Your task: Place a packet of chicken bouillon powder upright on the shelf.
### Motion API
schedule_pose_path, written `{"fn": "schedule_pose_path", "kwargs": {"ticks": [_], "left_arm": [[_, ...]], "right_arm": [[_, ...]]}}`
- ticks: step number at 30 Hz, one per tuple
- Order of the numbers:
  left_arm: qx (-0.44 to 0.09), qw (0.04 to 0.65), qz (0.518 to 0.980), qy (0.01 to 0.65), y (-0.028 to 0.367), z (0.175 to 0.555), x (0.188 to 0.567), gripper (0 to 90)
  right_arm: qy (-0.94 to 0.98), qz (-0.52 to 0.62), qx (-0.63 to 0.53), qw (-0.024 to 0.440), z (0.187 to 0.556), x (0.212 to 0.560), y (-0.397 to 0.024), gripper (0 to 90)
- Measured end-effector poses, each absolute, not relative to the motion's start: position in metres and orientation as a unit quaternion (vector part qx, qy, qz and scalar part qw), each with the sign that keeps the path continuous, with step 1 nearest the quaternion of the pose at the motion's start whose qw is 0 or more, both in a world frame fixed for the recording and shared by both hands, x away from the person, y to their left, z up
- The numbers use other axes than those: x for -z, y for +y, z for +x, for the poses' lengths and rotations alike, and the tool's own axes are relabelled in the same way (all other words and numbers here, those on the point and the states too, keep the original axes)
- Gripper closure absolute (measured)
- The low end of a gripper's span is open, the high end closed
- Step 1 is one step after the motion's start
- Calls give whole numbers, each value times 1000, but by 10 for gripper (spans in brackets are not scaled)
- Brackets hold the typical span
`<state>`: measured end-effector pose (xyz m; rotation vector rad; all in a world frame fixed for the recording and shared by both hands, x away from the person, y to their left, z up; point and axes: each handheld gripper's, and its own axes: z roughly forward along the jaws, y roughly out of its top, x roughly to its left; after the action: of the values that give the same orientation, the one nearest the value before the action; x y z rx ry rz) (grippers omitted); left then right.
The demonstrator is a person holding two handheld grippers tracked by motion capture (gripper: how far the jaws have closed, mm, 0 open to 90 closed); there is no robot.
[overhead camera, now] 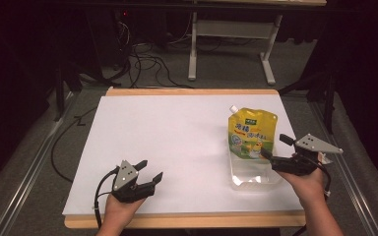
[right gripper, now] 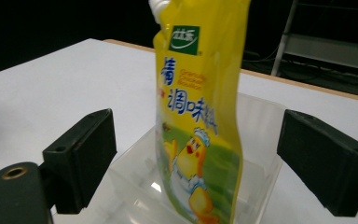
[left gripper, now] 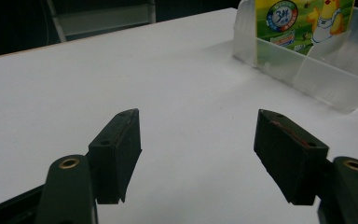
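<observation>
High view: I hold both grippers over the white table (overhead camera: 177,142), with a yellow pouch (overhead camera: 252,132) standing at the right in a clear plastic bin (overhead camera: 254,178). The pouch leans against the bin's far wall, its white spout (overhead camera: 234,108) at the top left corner and a cartoon chick printed low on its front; I judge the bin is what keeps the soft pack upright.

My right gripper (overhead camera: 274,149) sits at the bin's near right edge, jaws spread wide and holding nothing. Its own camera looks straight at the pouch (right gripper: 200,121), framed between the two black jaws but touched by neither, so it looks lined up for a grasp on the pack's body. The bin's front wall (right gripper: 135,182) stands between jaws and pouch low down, and a grip would probably have to go in above that rim.

My left gripper (overhead camera: 150,169) waits near the table's near left edge, well apart from the bin, jaws likewise wide open and empty. From its camera the bin (left gripper: 307,70) shows at the far right across bare white surface.

Beyond the table's far edge lie loose black cables (overhead camera: 147,64) on the floor and the white legs of a stand (overhead camera: 231,44), well clear of my reach
</observation>
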<state>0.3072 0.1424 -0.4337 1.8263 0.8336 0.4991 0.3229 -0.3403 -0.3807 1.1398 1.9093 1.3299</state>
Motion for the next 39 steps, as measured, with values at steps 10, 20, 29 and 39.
{"fn": "schedule_pose_path", "kwargs": {"ticks": [10,20,29,39], "left_arm": [[-200,512,769,326,136,306,433,320],[-189,518,776,306,131,305,434,315],[-172,528,777,296,126,305,436,306],[-165,531,772,309,122,306,438,295]], "right_arm": [[716,395,-511,263,294,370,-308,44],[745,357,-521,215,293,386,-241,57],[771,332,-513,179,290,408,-216,61],[759,346,-518,187,292,405,-233,73]]}}
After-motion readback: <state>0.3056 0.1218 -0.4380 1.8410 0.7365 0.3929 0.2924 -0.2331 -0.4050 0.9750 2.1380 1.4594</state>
